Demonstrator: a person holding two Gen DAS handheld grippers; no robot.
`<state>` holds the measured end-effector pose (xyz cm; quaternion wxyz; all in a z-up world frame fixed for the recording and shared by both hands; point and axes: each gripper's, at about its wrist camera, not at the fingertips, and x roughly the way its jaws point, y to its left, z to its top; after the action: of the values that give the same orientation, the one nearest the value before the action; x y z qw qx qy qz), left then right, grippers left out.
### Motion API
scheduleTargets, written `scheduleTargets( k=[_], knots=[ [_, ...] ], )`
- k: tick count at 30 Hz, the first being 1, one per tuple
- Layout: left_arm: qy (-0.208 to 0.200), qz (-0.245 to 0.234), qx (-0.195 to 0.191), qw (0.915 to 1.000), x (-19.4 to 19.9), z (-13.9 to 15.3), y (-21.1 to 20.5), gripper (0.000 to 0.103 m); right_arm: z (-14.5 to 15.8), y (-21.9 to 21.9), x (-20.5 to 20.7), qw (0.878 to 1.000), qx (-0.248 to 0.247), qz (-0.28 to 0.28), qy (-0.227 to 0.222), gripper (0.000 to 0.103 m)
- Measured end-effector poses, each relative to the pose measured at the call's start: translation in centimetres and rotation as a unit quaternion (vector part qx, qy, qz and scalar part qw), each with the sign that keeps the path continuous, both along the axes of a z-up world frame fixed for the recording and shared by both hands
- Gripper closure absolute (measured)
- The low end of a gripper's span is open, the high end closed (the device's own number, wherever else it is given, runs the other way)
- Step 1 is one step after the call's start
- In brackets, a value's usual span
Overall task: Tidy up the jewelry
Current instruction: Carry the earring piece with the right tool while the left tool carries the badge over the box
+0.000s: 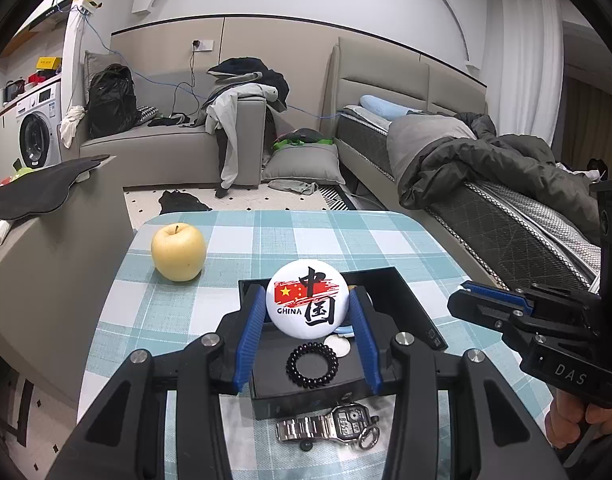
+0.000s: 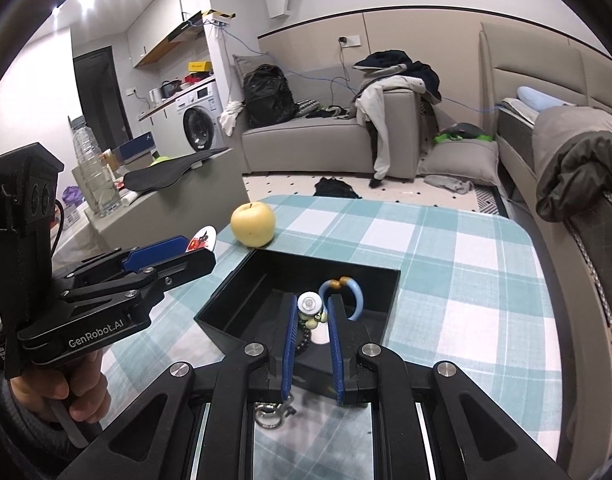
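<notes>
My left gripper (image 1: 307,304) is shut on a round white "CHINA" badge (image 1: 306,297) and holds it above the black open box (image 1: 410,308). In the box lie a black bead bracelet (image 1: 312,365) and a round silver piece (image 1: 338,346). A steel digital watch (image 1: 326,427) lies on the cloth in front of the box. My right gripper (image 2: 313,307) is shut on a small white keychain figure (image 2: 309,309) over the box (image 2: 241,312), near a light blue ring (image 2: 352,292). The left gripper with the badge also shows in the right wrist view (image 2: 177,250).
A yellow apple (image 1: 179,252) stands on the teal checked tablecloth (image 1: 386,240) left of the box. A grey ledge with a black mat (image 1: 37,192) is at the left, a bed (image 1: 486,184) at the right, a sofa beyond.
</notes>
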<state>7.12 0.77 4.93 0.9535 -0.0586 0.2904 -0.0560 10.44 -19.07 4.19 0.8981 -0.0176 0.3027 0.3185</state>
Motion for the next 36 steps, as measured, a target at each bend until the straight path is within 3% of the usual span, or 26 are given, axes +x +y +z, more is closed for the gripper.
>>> scheduleTargets(
  k=[13, 27, 31, 36],
  knots=[
    [-0.001, -0.019, 0.004, 0.9998, 1.9, 2.1, 0.1, 0.066, 1.1, -1.1, 1.9, 0.999, 0.03, -0.029, 0.008, 0.089],
    [0.033, -0.036, -0.009, 0.9988, 3.7, -1.2, 0.5, 0.066, -1.4, 0.3, 3.8, 0.999, -0.007, -0.029, 0.037, 0.089],
    [0.046, -0.046, 0.011, 0.9978, 3.6, -2.3, 0.0, 0.066, -1.9, 1.0, 4.0, 0.999, -0.015, -0.022, 0.043, 0.089],
    [0.061, -0.044, 0.002, 0.9971, 3.5, -2.9, 0.6, 0.066, -2.6, 1.9, 4.2, 0.998, -0.026, -0.012, 0.051, 0.089]
  ],
)
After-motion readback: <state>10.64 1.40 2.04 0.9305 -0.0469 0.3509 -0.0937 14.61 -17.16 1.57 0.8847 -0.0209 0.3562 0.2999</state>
